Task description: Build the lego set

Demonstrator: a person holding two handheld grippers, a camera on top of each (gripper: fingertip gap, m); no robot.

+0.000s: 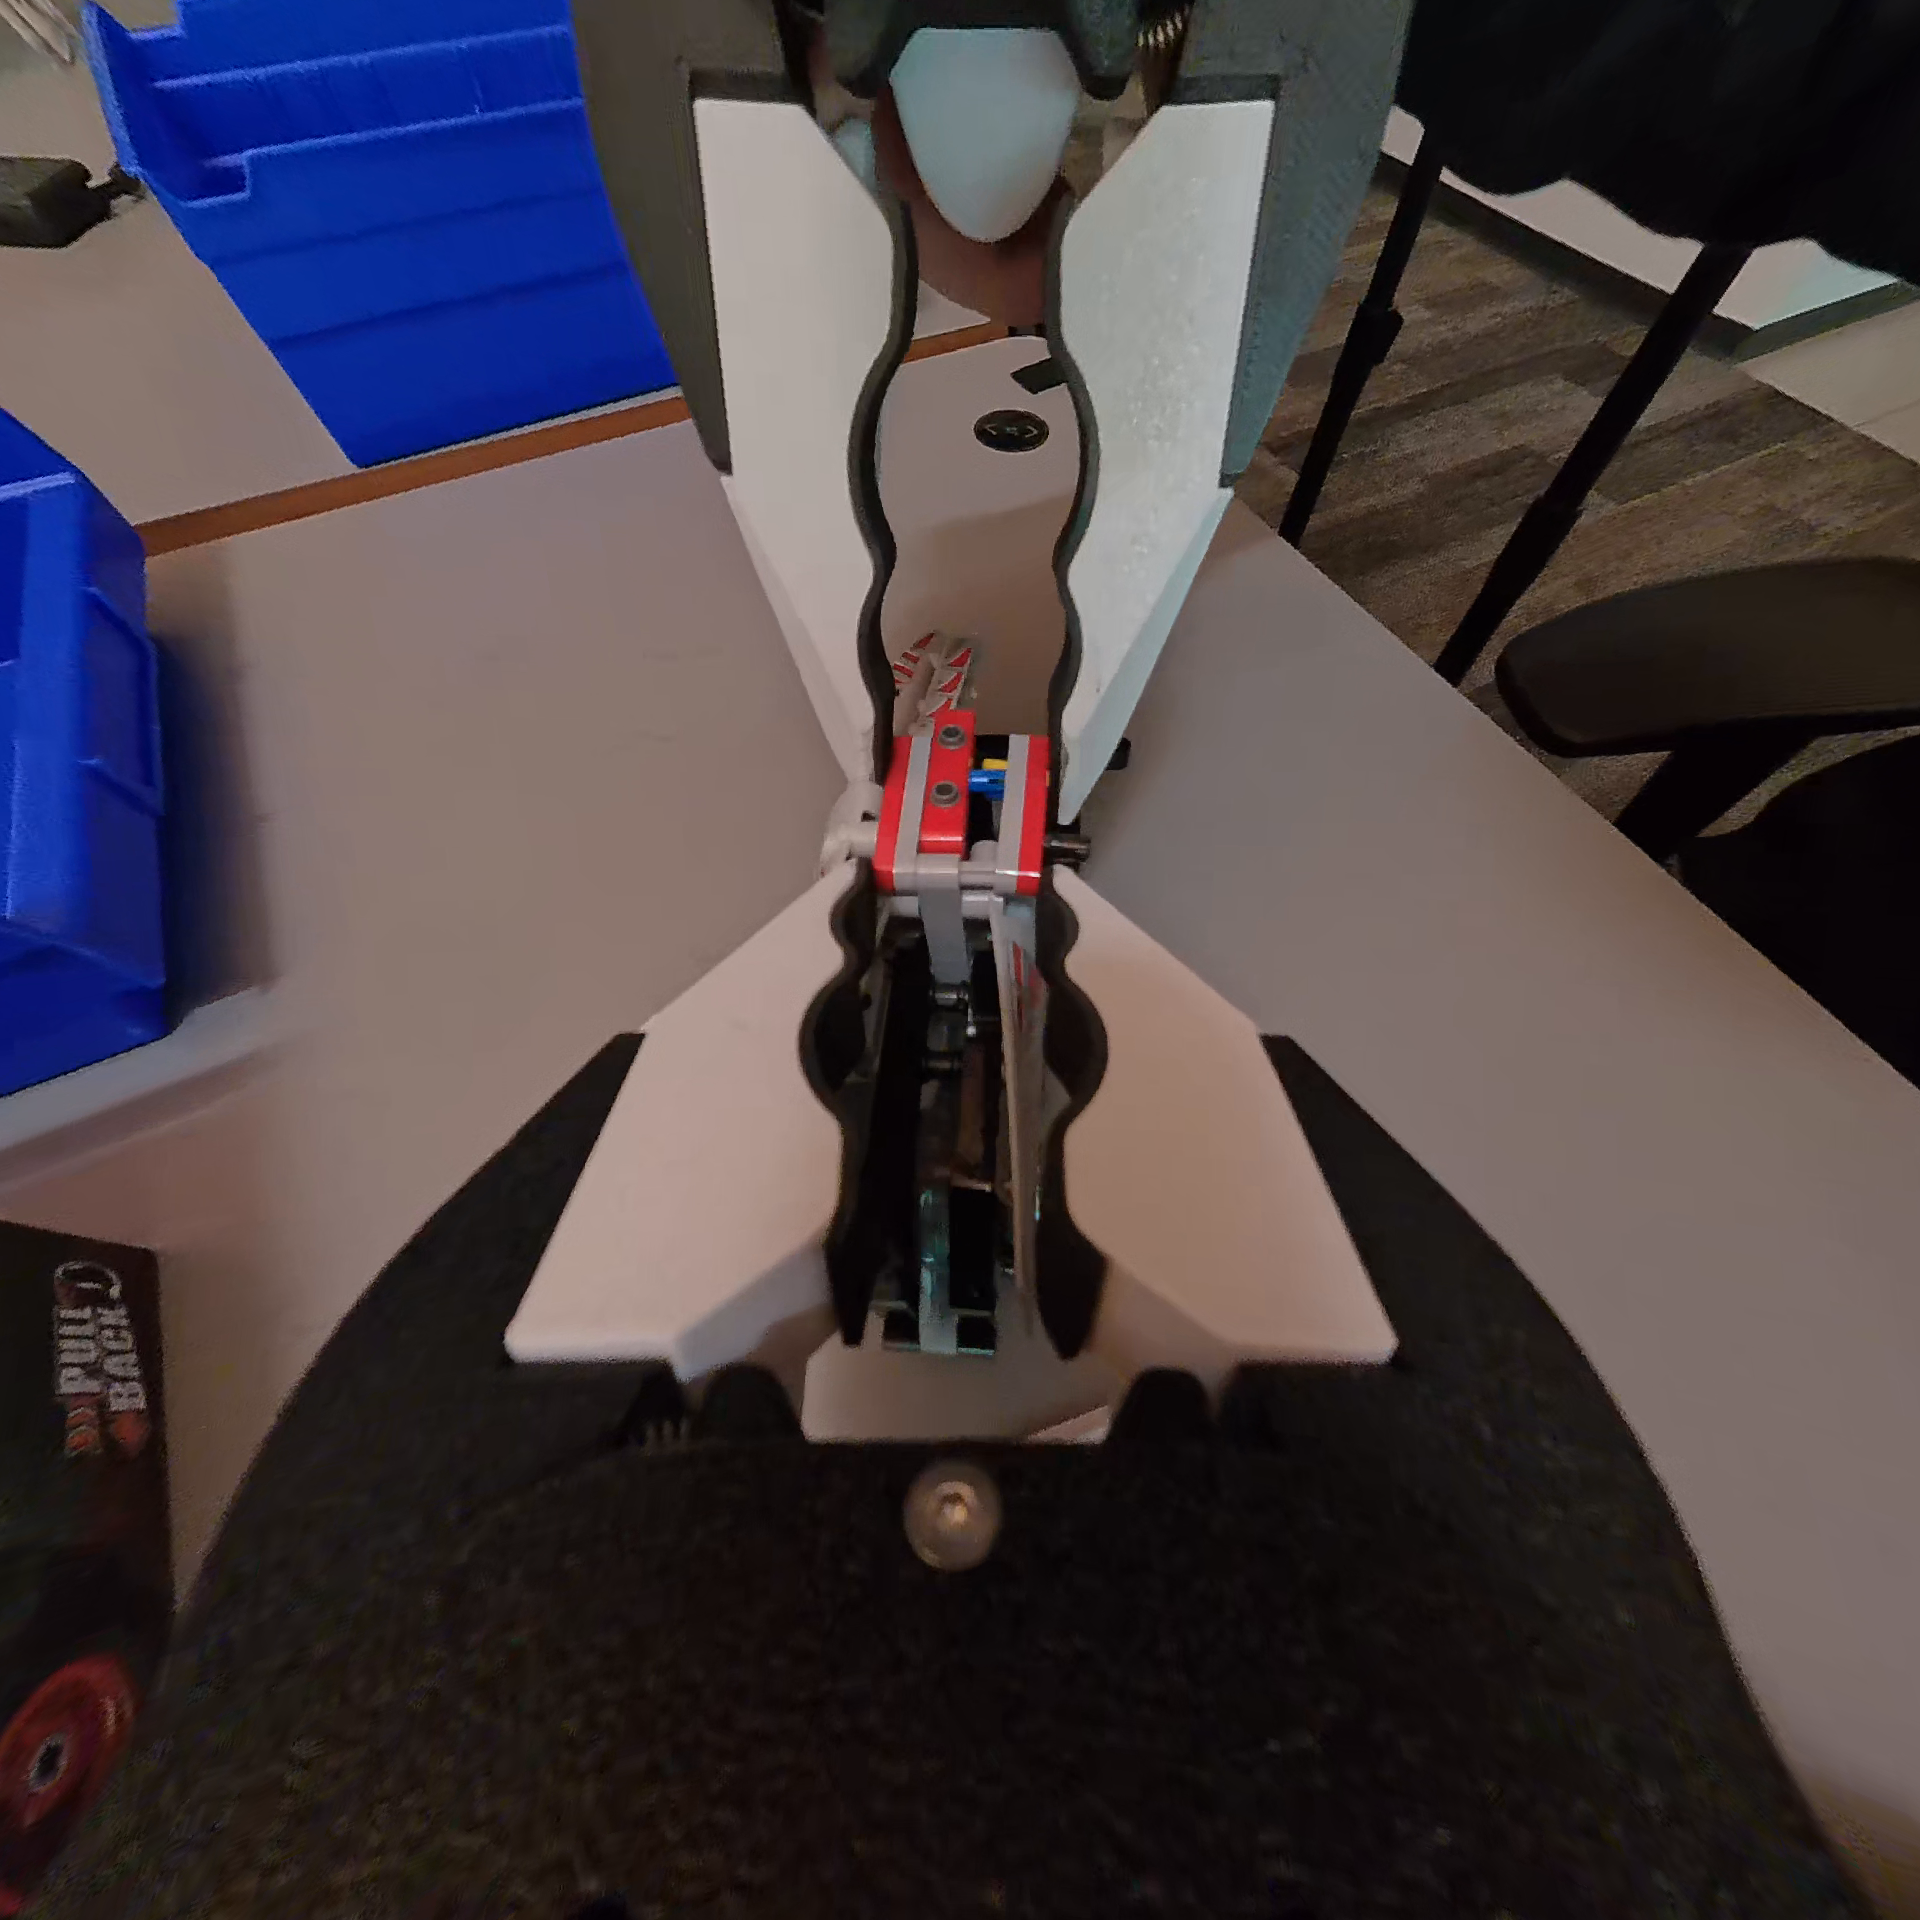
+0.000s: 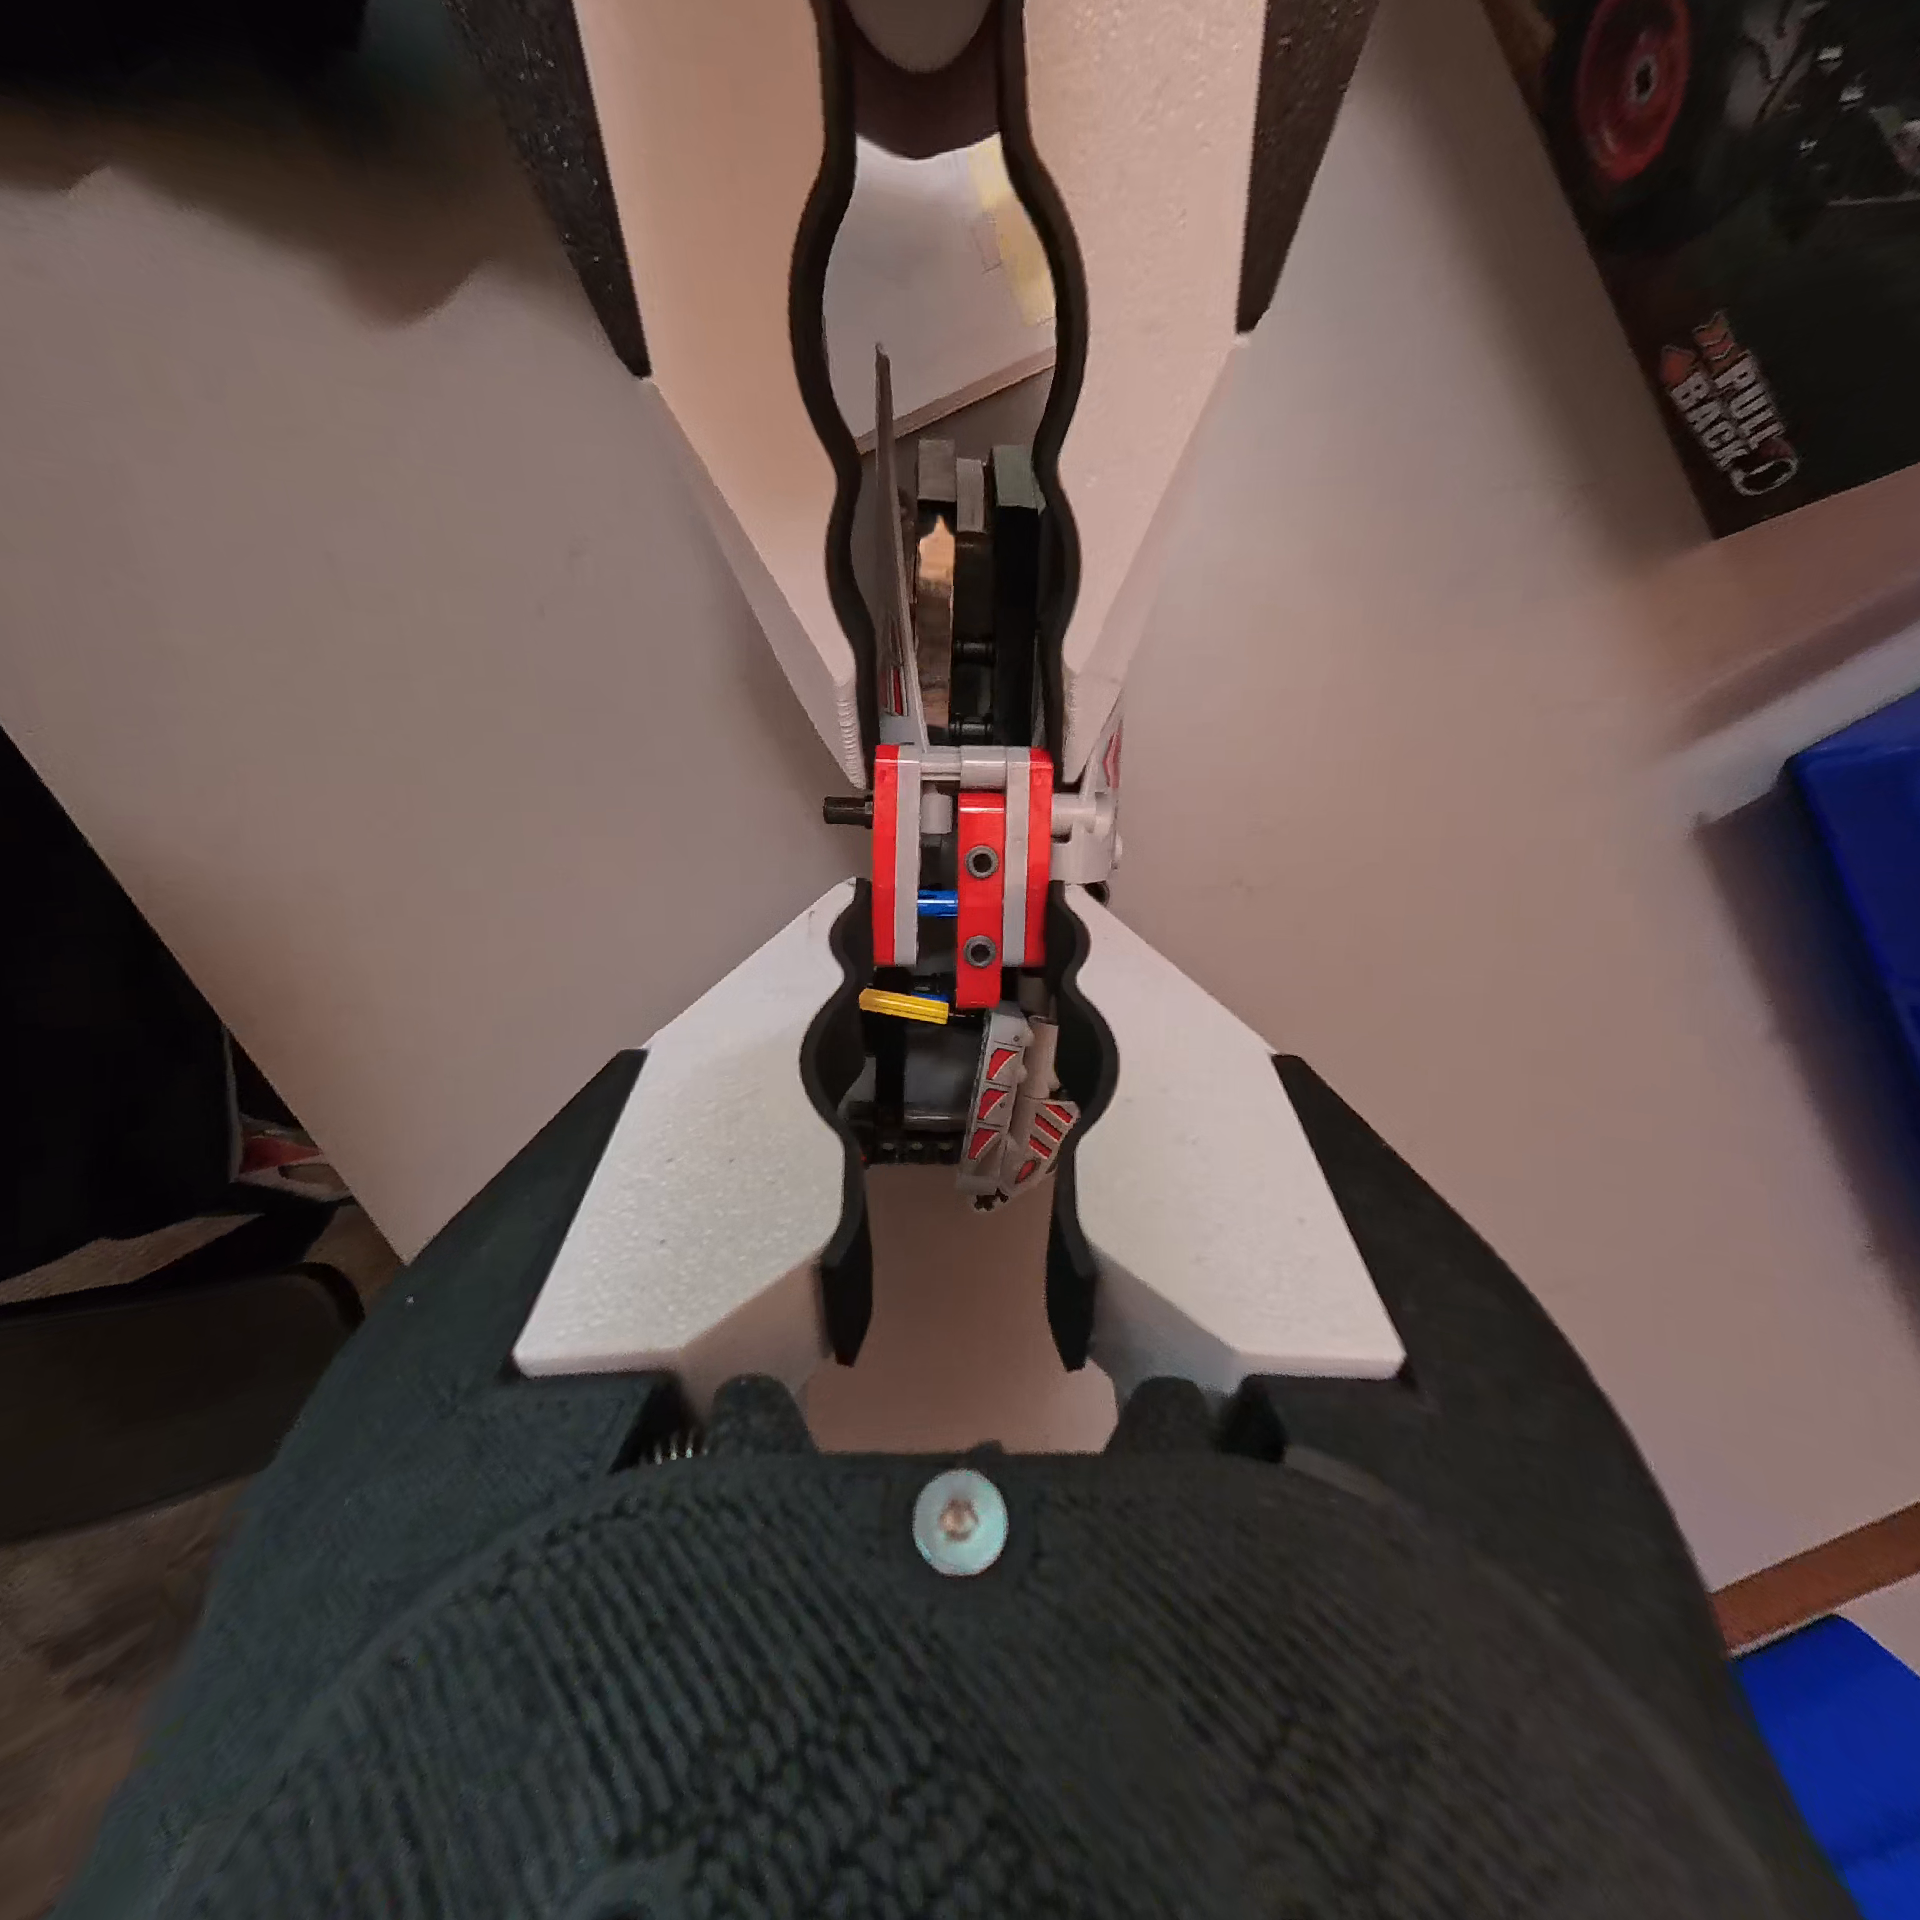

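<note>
1. Two grippers, left gripper (image 1: 951, 894) and right gripper (image 2: 961, 904), clamp the red-and-grey lego model (image 1: 956, 821) nose to nose above the table (image 1: 468, 779).
2. Risk: opposed squeezing or twisting could pop its red panels apart.

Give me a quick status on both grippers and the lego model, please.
Left gripper and right gripper both shut on the lego model, tip to tip above the table. Nothing in the way.

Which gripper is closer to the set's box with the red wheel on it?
Left. The left gripper holds the lego model just beside the box; the right gripper faces it from the far side.
</note>
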